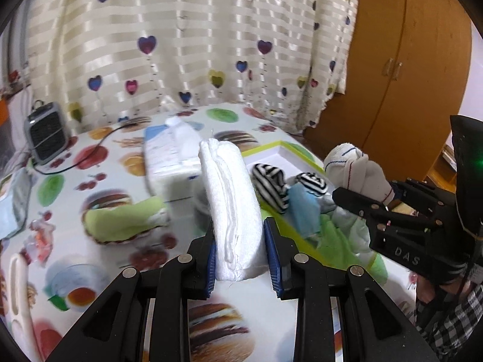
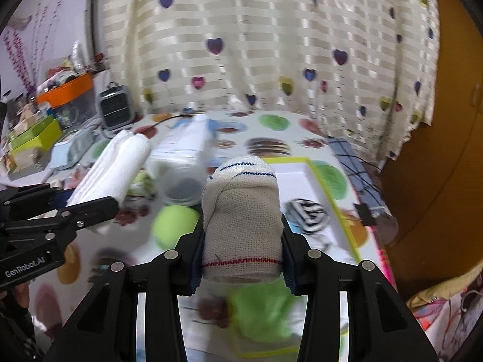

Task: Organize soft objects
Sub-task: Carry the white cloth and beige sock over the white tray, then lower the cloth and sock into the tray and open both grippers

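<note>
Cream curtains with coloured hearts hang behind a table covered in a fruit-and-burger print cloth. Above that table, the left gripper pinches a folded white towel between its blue pads, the towel standing on edge and rising past the fingertips. To its right, the right gripper clamps a rolled beige cloth with blue and red stitching, its jaws spread fairly wide around the roll.

Below and beyond them, a white tray with a lime-green rim holds 2 black-and-white striped sock rolls and a light blue cloth. Green fabric lies on the table left of the towel, and a white-and-blue tissue pack lies behind it. A small grey fan with a black cord sits at the far left, and a brown wardrobe stands at the right.

Only the right wrist view shows a clear jar beside the tissue pack, a yellow-green ball, an orange box on a cluttered shelf, and a blue checked cloth at the table's right edge. Only the left wrist view shows a checked sleeve behind the right gripper.
</note>
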Available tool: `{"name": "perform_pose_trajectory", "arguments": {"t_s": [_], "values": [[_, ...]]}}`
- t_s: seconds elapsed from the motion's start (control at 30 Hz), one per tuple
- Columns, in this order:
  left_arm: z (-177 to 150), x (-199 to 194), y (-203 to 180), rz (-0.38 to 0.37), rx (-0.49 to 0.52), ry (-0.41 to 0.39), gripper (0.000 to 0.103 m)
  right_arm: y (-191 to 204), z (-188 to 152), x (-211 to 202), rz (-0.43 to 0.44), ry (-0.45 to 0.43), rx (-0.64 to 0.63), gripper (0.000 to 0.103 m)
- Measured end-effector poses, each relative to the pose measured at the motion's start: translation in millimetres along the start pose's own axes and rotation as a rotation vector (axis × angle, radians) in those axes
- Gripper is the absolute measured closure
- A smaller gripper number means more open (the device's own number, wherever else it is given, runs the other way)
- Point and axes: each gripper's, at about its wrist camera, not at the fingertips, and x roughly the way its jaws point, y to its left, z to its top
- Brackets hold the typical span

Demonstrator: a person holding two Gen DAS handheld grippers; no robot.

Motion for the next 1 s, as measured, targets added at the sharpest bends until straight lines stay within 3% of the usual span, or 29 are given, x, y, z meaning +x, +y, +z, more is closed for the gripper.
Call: {"name": "perform_pose_trajectory", "arguments": {"t_s": [0.5, 1.0], "values": [[17.3, 52.1, -56.1, -0.107, 0.075, 0.060, 0.076, -71.8, 9.2, 19.7, -0.063, 0.053, 0.058, 0.060], [17.6, 102.1, -74.8, -0.140, 0.078, 0.136, 0.076, -79.4, 42.3, 96.9, 0.109, 0.172, -0.034, 0.060]]}}
